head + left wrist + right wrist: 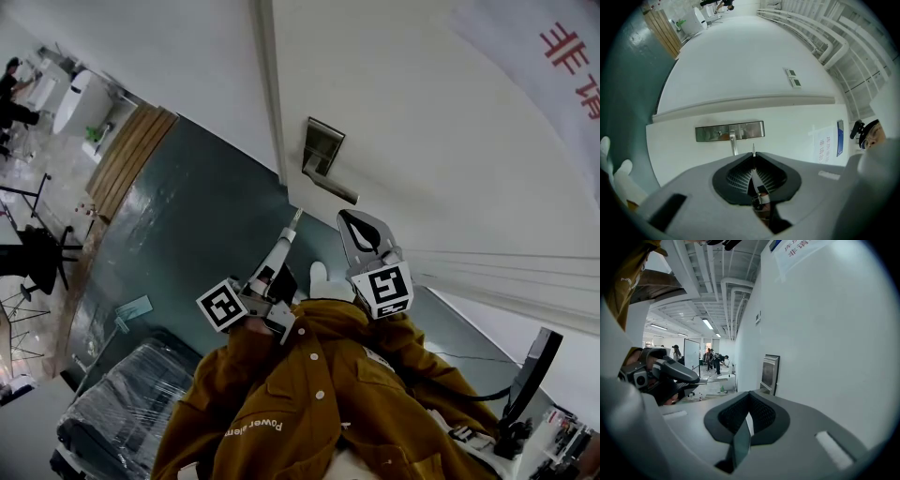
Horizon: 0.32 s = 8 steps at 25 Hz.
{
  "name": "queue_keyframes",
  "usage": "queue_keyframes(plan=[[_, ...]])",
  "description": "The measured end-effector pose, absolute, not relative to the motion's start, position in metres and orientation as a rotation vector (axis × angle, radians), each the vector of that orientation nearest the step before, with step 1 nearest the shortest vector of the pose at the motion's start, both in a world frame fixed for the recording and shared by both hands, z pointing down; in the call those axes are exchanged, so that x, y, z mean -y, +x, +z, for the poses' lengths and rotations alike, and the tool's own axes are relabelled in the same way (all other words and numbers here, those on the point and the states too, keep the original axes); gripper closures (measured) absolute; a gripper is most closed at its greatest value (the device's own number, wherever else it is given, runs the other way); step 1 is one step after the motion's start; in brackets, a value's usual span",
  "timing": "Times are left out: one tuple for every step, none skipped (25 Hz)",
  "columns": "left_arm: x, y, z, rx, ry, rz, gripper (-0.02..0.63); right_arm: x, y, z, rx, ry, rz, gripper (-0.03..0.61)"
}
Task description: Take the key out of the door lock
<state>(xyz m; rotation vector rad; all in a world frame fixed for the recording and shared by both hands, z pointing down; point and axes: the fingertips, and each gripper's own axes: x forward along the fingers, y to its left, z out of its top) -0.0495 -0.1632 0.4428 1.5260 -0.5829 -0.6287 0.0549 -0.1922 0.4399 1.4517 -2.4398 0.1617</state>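
The steel lock plate (323, 148) with its lever handle (336, 186) sits on the white door (422, 122). My left gripper (292, 228) is held a little below and left of the handle. It is shut on a thin silver key (753, 151), whose blade pokes out past the closed jaws toward the lock plate (730, 131), clear of the door. The key tip (296, 218) shows as a pale sliver. My right gripper (354, 223) hangs beside it, below the handle, shut with nothing in it. The right gripper view shows the lock plate (769, 372) ahead and the left gripper (670, 373) to the left.
A paper notice (562, 56) with red print hangs on the door, upper right. The teal floor (187, 225) runs left to a wooden strip (131, 155). A plastic-wrapped bundle (131, 403) lies low left. People (715, 359) stand far down the hall.
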Motion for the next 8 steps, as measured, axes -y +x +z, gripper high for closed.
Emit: queue_keyframes(plan=[[0.1635,-0.0494,0.4428,0.583,1.525,-0.630,0.589,0.1919,0.0554,0.4412,2.438,1.450,0.163,0.574],[0.1637,-0.0494,0.4426,0.582,1.525,-0.631,0.589,0.1919,0.0553,0.4414,2.440,1.448,0.162,0.574],[0.1639,-0.0494,0.4425,0.582,1.525,-0.632,0.589,0.1922,0.0549,0.4410,2.443,1.447,0.161,0.574],[0.1640,-0.0495,0.4426,0.581,1.526,-0.633,0.589,0.1927,0.0545,0.4401,2.444,1.447,0.159,0.574],[0.1641,-0.0496,0.4427,0.581,1.526,-0.633,0.589,0.1932,0.0543,0.4392,2.443,1.447,0.158,0.574],[0.1643,-0.0496,0.4428,0.580,1.527,-0.633,0.589,0.1935,0.0544,0.4388,2.443,1.449,0.159,0.574],[0.1646,-0.0496,0.4429,0.578,1.526,-0.634,0.589,0.1937,0.0546,0.4388,2.442,1.450,0.160,0.574],[0.1649,-0.0495,0.4430,0.576,1.526,-0.635,0.589,0.1938,0.0549,0.4389,2.440,1.451,0.162,0.574]])
